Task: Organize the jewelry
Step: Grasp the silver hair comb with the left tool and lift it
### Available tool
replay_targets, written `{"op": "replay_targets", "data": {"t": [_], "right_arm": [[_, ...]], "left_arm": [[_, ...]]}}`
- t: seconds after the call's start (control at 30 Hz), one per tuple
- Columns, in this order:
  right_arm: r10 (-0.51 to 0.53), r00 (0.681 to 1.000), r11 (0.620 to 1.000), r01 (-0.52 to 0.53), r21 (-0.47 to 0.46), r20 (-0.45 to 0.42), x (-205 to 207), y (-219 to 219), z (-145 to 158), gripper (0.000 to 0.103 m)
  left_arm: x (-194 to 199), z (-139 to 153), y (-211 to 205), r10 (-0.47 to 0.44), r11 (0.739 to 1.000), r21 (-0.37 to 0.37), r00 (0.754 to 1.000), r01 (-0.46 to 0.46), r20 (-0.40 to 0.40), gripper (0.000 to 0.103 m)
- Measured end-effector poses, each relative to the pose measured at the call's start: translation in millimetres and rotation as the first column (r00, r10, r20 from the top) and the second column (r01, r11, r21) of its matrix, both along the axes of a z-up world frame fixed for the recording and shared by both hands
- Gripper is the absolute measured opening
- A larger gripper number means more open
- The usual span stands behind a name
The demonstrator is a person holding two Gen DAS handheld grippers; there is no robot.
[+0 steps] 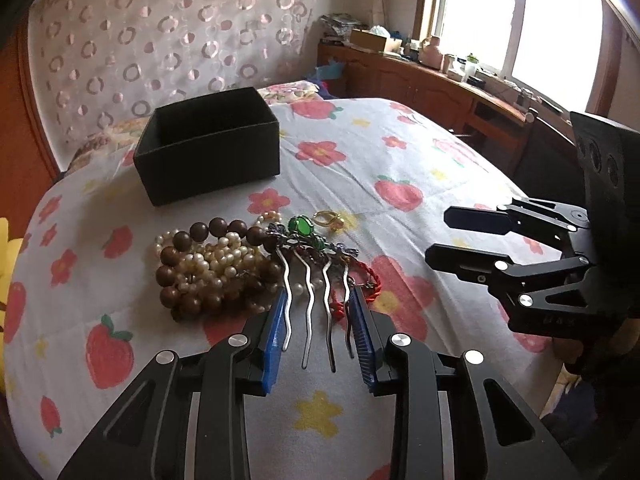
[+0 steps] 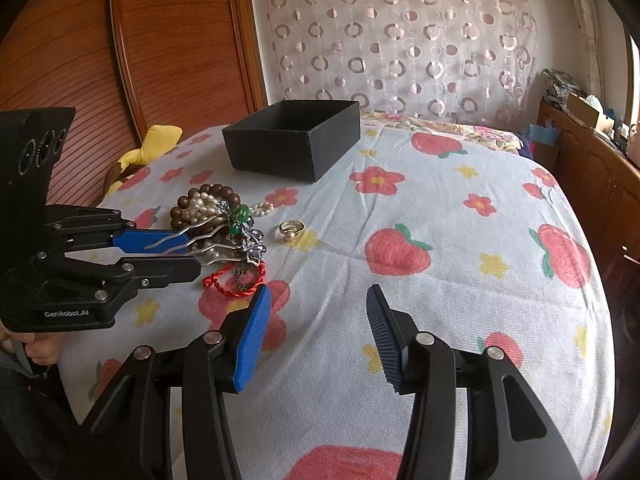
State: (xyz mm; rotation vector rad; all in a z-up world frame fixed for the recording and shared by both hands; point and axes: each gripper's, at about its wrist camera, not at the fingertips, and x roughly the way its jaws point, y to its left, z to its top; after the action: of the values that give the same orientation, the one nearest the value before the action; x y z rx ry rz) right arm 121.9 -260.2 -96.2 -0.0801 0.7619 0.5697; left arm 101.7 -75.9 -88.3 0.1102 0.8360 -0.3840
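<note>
A silver hair comb [image 1: 316,280] with green stones lies on a jewelry pile: brown bead bracelet [image 1: 180,272], pearl strands [image 1: 216,260], red cord bracelet [image 1: 368,280]. A gold ring [image 1: 328,218] lies just beyond. My left gripper [image 1: 320,300] is open with its blue pads on either side of the comb's prongs; in the right wrist view [image 2: 192,256] the prongs [image 2: 188,240] lie between its fingers. My right gripper [image 2: 316,296] is open and empty, over the bedspread right of the pile. The open black box [image 1: 208,148] stands behind the pile, also in the right wrist view [image 2: 292,140].
The strawberry-and-flower bedspread [image 2: 440,240] covers the bed. A curtained headboard [image 2: 400,40] is behind the box. A yellow plush [image 2: 156,140] lies at the left edge. A wooden cabinet [image 1: 440,84] with clutter stands by the window on the right.
</note>
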Motion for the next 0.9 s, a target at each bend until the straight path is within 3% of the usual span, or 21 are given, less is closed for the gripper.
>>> {"op": "replay_targets", "data": {"t": [0.33,0.63,0.9], "right_arm": [[0.000,1.000,1.000,0.000,-0.002,0.000,-0.4,0.5,-0.7,0.052],[0.001,1.000,1.000,-0.001,-0.002,-0.001,-0.5,1.8,-0.5,0.052],[0.002,1.000,1.000,-0.002,-0.004,-0.001,-0.8,2.2,-1.8,0.052]], "left_arm": [[3.8,3.5,-1.6,-0.018,0.999,-0.031,1.000,0.018,0.012,0.027],[8.9,-5.6,1.0,-0.017,0.998,-0.055,0.999,0.015,-0.041,0.037],[14.7,-4.2,1.6,-0.027,0.995,-0.097,0.998,0.022,-0.052,0.037]]}}
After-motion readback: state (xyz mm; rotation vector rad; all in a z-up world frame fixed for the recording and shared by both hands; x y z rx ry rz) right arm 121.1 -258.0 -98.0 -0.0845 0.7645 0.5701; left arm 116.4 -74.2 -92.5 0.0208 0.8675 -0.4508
